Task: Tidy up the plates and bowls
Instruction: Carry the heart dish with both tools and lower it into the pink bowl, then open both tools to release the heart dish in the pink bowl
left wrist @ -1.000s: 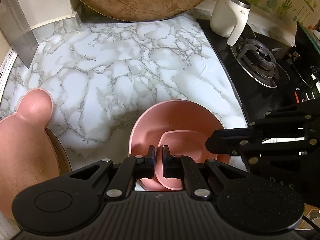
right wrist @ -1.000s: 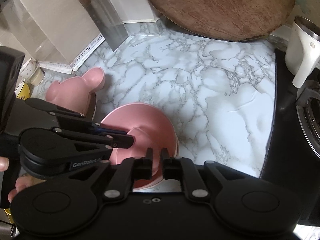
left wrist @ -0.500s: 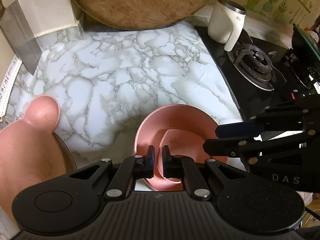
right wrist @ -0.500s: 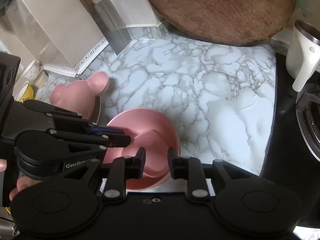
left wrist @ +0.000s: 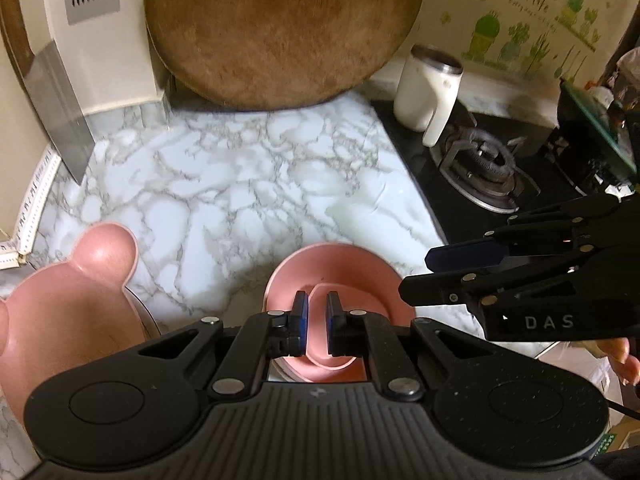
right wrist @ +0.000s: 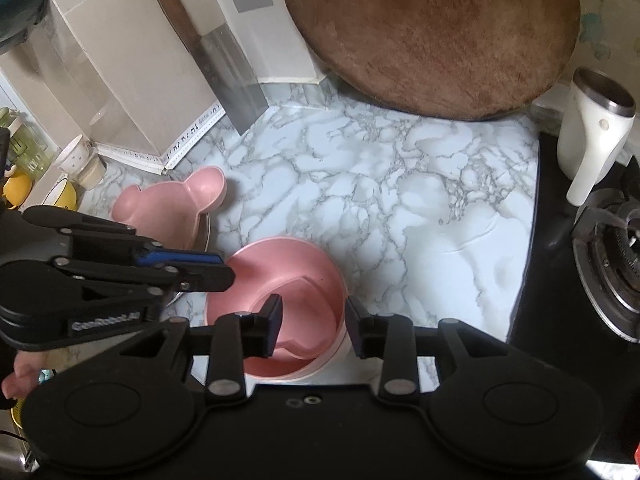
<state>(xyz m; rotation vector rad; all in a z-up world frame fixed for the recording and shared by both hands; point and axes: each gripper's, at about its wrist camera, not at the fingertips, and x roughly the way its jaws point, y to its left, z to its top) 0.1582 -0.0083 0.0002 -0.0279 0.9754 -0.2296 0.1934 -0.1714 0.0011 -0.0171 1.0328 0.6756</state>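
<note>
The pink bowl (left wrist: 332, 276) sits low in the middle of the left wrist view on the marble counter (left wrist: 224, 184), mouth up, with a smaller heart-shaped pink dish (left wrist: 340, 320) lying inside it. The left gripper (left wrist: 317, 312) hangs just above, its jaws pressed nearly together with nothing between them. At lower left a bear-shaped pink plate (left wrist: 68, 304) points its round ear toward the top of the frame. The right gripper (left wrist: 420, 276) reaches in from the right, with "DAS" on its side. The wall at upper right reads "Green life". A white mug (left wrist: 428, 92) stands on the black stove (left wrist: 480, 160) beside a round wooden board (left wrist: 280, 28).

In the right wrist view the bowl (right wrist: 280, 272) lies at lower centre, the heart dish (right wrist: 304, 312) with its notch toward the top of the frame. The right gripper (right wrist: 314, 328) has just been opening; its jaws stand apart over the bowl, touching nothing. The left gripper (right wrist: 224, 272) comes in from the left, marked "GenRobot.AI". The bear plate (right wrist: 180, 208) lies at centre left, ears toward the upper right.
</note>
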